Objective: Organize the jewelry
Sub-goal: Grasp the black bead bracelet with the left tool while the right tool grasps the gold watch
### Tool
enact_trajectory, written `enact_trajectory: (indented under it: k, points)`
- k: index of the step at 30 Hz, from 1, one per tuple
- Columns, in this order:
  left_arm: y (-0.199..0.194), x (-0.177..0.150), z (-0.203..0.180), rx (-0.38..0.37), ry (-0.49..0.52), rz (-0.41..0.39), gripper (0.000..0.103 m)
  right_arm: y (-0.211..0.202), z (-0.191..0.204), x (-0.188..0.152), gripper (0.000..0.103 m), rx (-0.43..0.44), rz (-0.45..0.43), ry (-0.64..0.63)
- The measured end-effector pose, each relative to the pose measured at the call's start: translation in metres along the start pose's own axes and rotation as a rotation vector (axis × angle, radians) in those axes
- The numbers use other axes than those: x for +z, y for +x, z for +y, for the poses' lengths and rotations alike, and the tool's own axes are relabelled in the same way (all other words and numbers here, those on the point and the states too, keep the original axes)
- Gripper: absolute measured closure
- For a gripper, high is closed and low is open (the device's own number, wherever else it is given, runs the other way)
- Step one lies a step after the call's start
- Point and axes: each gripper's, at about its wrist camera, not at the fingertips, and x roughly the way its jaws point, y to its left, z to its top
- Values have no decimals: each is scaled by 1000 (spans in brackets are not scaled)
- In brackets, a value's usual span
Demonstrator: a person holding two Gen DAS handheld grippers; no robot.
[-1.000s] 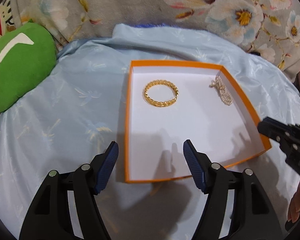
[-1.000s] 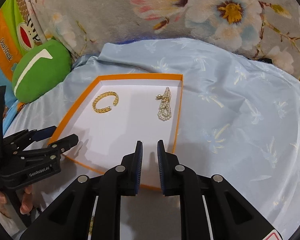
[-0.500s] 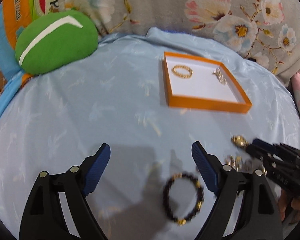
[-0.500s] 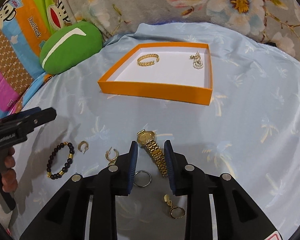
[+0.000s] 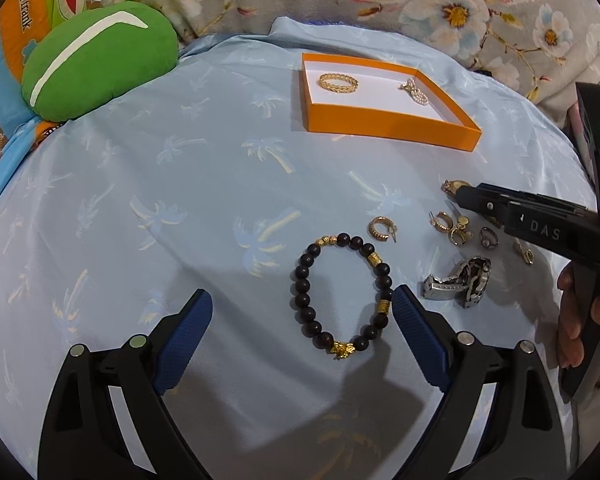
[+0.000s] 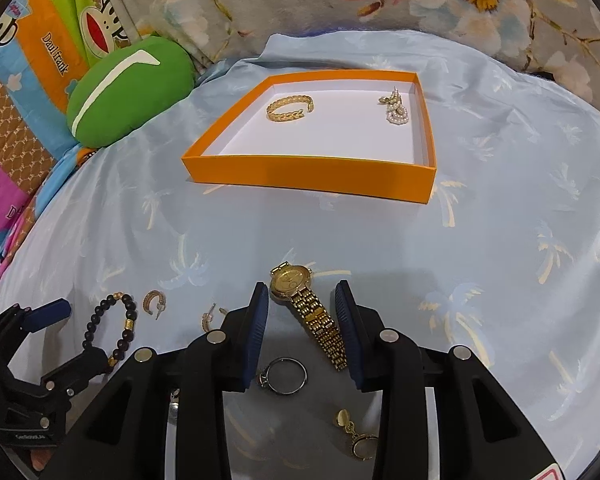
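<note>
Left gripper [image 5: 302, 314]: fingers spreading wide, released, framing the beaded bracelet [image 5: 342, 294].
Right gripper [image 6: 302, 308]: fingers parting, seemingly not touching the gold watch [image 6: 310, 312].

We see left wrist view angled steeply down over own jaws, near black bead bracelet [image 5: 342, 292]. Right wrist view angled likewise, close over gold watch [image 6: 306, 308]. Both face orange box [image 5: 384, 124] farther off. Views share box, bracelet, green cushion [image 6: 128, 92], pale blue sheet [image 5: 160, 208]. Each view catches other gripper at its edge.
</note>
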Motion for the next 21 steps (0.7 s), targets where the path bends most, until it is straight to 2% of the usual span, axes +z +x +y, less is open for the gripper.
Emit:
enact_trajectory:
  k: [4, 7, 12, 17, 21]
  points:
    - [4, 0, -2, 8, 9, 17, 14, 2, 2, 1, 71, -12, 0, 1]
    - [6, 0, -6, 20, 32, 23, 14, 0, -3, 0, 83, -14, -4, 28]
    - [9, 0, -15, 44, 82, 29, 14, -9, -7, -8, 83, -27, -19, 60]
    - [11, 3, -15, 40, 70, 33, 14, -14, -9, -16, 83, -21, -24, 78]
    - [9, 3, -14, 19, 57, 19, 21, -16, -12, -18, 83, -4, -25, 102]
